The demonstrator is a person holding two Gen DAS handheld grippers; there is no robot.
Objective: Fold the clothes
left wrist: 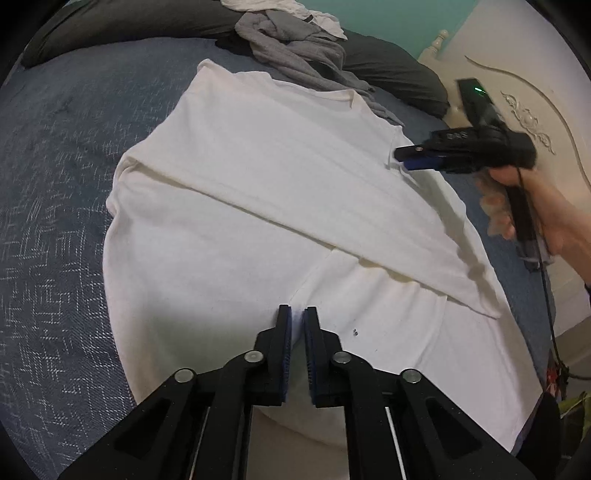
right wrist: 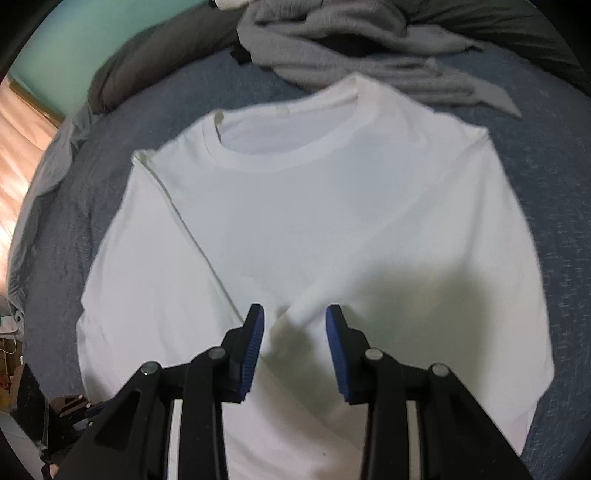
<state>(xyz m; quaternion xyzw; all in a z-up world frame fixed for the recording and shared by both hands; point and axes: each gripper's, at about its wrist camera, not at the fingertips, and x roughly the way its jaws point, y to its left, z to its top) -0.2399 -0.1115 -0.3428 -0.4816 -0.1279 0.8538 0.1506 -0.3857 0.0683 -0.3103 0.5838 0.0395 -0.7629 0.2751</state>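
**Grippers above a half-folded white shirt**

Jaws of the left gripper [left wrist: 297, 314] are seen drawn together, only a sliver of gap left between the blue pads, and nothing is clamped in them. This gripper is held over the lower part of the shirt [left wrist: 258, 192], just above the cloth, whether touching it cannot be told. The right gripper [right wrist: 294, 312] is seen with its jaws apart and nothing between the pads; in the left wrist view it is held by a hand [left wrist: 535, 206] at the shirt's right edge, near the collar end, its body blurred.

The shirt is spread flat on a blue bedspread [left wrist: 55, 203], collar at the far end. One side is laid over the body, so that a long diagonal fold line is drawn across the shirt from its left shoulder toward its right hem. In the right wrist view the round collar [right wrist: 291, 155] is seen facing up, and a shadow is cast on the cloth just beyond the pads.

Beyond the collar a heap of grey clothes [left wrist: 295, 48] is piled, touching the shirt's far edge. Behind the heap a dark pillow [left wrist: 129, 26] is laid. Right of the shirt a cream headboard [left wrist: 517, 92] with carved ornament is seen.
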